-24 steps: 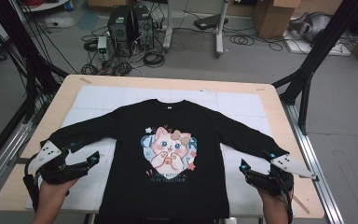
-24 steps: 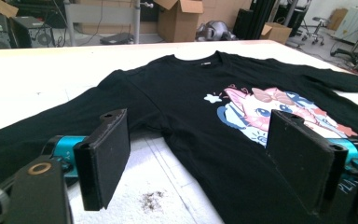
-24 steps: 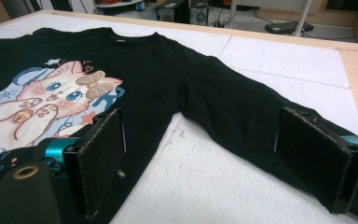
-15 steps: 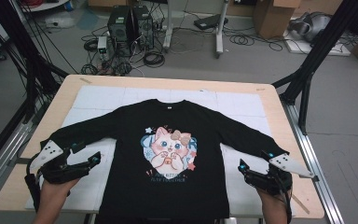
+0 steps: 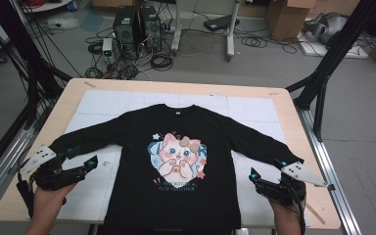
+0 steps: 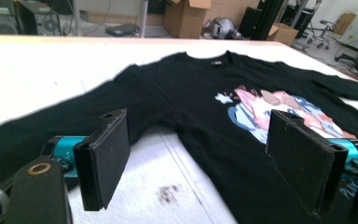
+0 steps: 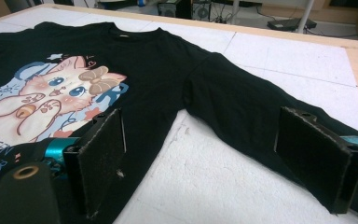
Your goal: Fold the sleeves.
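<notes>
Shirt [image 5: 176, 166], black with a cartoon cat print [image 5: 177, 155], lies flat and face up on the tabletop [image 5: 293, 117], spread between the two tools with its sleeves angled out toward them. Left tool [image 5: 81, 164] sits just beside the left sleeve's cuff, jaws wide apart and holding nothing. Right tool [image 5: 262, 178] hangs near the right cuff, jaws equally wide and empty; whether it touches the cloth is hard to tell.
</notes>
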`<action>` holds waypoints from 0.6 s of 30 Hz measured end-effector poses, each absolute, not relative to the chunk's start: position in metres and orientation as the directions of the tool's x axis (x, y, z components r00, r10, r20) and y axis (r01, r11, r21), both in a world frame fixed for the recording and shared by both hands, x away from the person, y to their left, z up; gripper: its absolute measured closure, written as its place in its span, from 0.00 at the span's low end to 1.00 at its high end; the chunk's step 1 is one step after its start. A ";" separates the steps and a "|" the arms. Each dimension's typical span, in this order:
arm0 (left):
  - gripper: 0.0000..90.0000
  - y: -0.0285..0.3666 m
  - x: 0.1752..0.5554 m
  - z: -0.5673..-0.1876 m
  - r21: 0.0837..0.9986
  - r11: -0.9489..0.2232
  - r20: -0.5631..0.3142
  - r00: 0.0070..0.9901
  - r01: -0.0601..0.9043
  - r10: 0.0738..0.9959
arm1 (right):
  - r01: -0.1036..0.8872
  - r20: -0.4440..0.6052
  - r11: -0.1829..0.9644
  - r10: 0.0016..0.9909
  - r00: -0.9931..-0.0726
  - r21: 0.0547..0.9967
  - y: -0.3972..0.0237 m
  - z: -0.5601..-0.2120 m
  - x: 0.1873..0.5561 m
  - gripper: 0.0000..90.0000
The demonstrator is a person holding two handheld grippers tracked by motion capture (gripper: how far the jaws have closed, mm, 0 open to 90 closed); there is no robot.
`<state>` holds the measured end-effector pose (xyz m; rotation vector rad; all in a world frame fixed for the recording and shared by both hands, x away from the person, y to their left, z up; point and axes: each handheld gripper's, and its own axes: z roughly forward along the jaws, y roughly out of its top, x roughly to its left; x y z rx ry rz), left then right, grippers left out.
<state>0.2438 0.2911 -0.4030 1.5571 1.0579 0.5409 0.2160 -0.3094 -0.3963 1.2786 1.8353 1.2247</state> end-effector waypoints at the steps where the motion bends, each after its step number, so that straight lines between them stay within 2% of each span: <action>1: 0.25 0.292 0.245 -0.401 0.943 0.024 -0.195 0.491 0.332 0.849 | 0.393 0.041 0.117 0.927 -0.372 0.912 -0.310 -0.396 0.216 0.17; 5: 0.25 0.296 0.255 -0.393 0.942 0.025 -0.198 0.492 0.336 0.848 | 0.389 0.043 0.115 0.925 -0.377 0.914 -0.311 -0.398 0.217 0.17; 7: 0.25 0.299 0.270 -0.391 0.929 0.042 -0.234 0.494 0.369 0.837 | 0.393 0.048 0.111 0.927 -0.373 0.913 -0.311 -0.399 0.217 0.17; 10: 0.25 0.299 0.280 -0.390 0.920 0.048 -0.245 0.477 0.388 0.844 | 0.394 0.045 0.115 0.927 -0.373 0.912 -0.310 -0.399 0.217 0.17; 18: 0.25 0.307 0.313 -0.396 0.882 0.004 -0.214 0.393 0.472 0.894 | 0.400 0.040 0.123 0.926 -0.376 0.908 -0.310 -0.400 0.218 0.17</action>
